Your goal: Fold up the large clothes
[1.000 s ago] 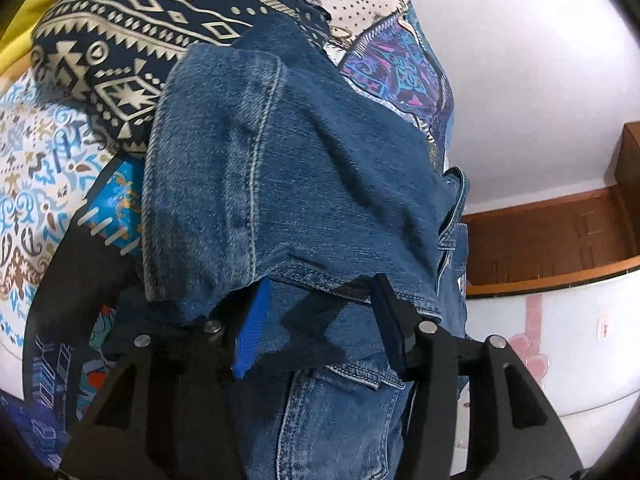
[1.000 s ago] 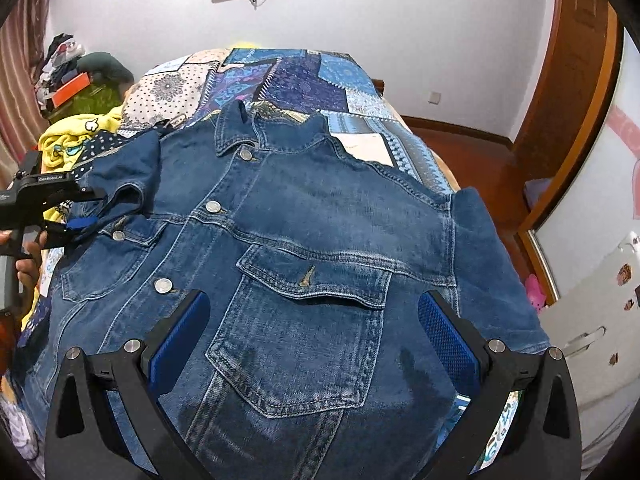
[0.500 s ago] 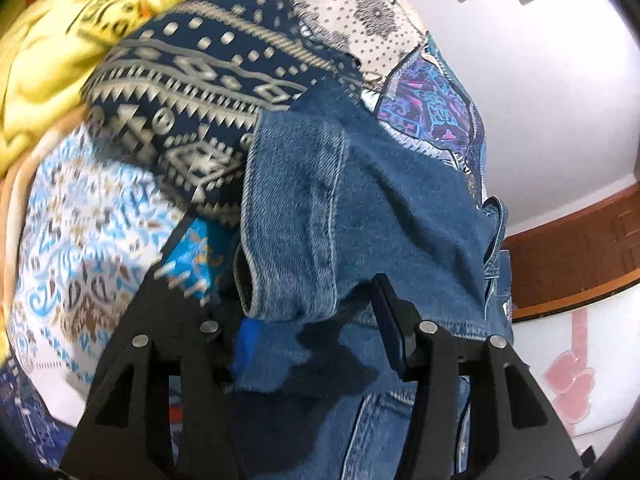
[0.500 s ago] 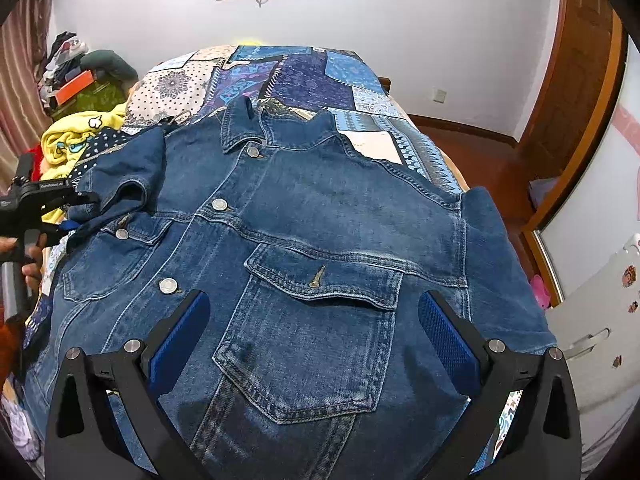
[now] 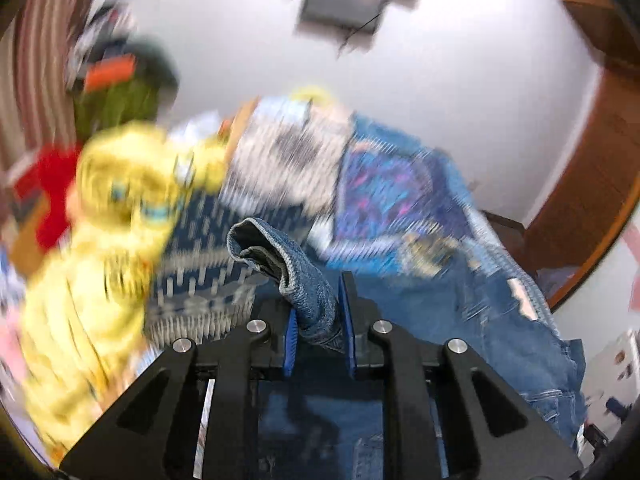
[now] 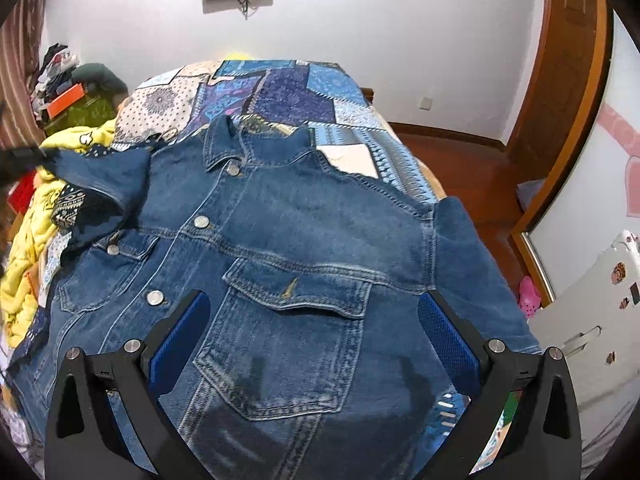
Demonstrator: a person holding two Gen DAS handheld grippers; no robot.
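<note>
Your blue denim jacket (image 6: 288, 248) lies face up, buttoned, across the patchwork-quilted bed (image 6: 280, 88), its hem toward the near edge. Denim is heavy and stiff, so take it at seams and cuffs, not mid-panel. Your left gripper (image 5: 318, 320) is closing its jaws on the sleeve cuff (image 5: 276, 256), pads pressing the cloth. A second ago they stood wide around the sleeve lying flat; now the cuff is lifted. Your right gripper (image 6: 312, 340) hovers spread wide, empty, over the chest pocket
</note>
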